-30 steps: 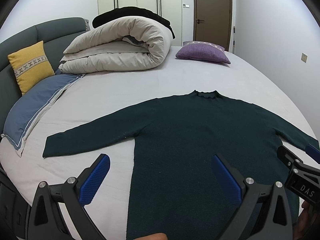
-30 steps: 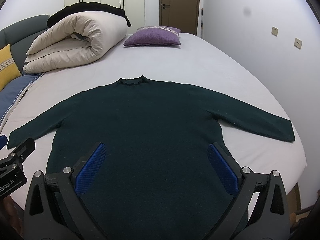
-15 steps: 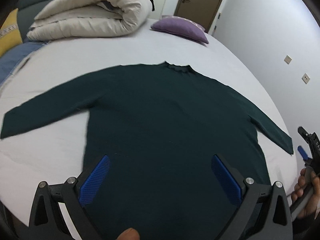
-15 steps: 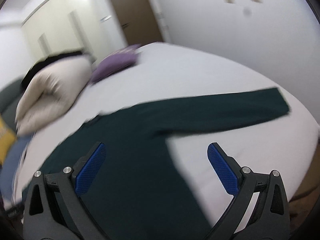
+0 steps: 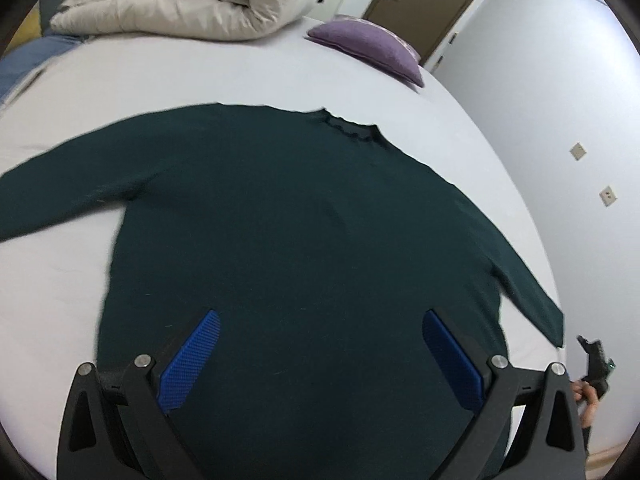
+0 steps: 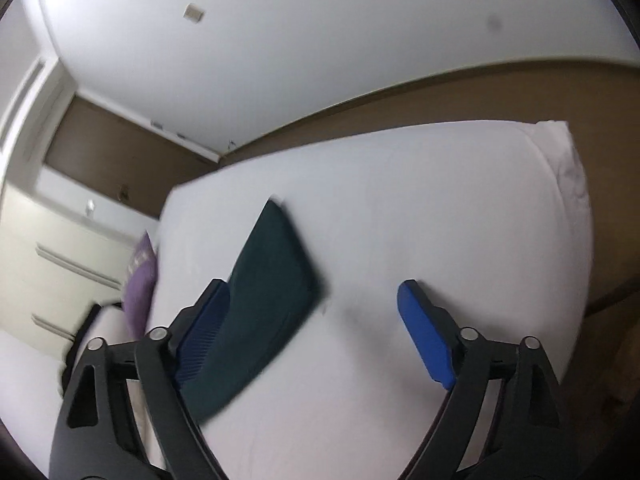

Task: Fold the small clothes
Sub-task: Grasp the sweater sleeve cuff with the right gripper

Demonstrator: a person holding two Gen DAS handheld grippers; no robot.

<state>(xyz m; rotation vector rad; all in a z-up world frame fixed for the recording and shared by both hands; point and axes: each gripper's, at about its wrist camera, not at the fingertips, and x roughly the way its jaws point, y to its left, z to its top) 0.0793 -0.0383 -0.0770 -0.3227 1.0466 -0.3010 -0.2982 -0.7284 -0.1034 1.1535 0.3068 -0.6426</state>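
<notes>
A dark green sweater (image 5: pixel 304 240) lies flat on the white bed (image 5: pixel 280 76), collar away from me, both sleeves spread out. My left gripper (image 5: pixel 320 356) is open and empty, hovering above the sweater's lower body. My right gripper (image 6: pixel 316 336) is open and empty over the right sleeve's cuff end (image 6: pixel 264 292), which lies between its fingers, nearer the left finger (image 6: pixel 204 332). The right gripper also shows at the far right edge of the left wrist view (image 5: pixel 596 364), held in a hand beyond the sleeve end.
A rolled beige duvet (image 5: pixel 188 0) and a purple cushion (image 5: pixel 368 46) lie at the head of the bed. The bed's corner (image 6: pixel 560 168) and edge are close to the right gripper, with brown floor (image 6: pixel 520 96) and a white wall beyond.
My right gripper has swung right and tilted, from over the sweater's body to the right sleeve's cuff. My left gripper has moved right, from the left side to over the sweater's middle.
</notes>
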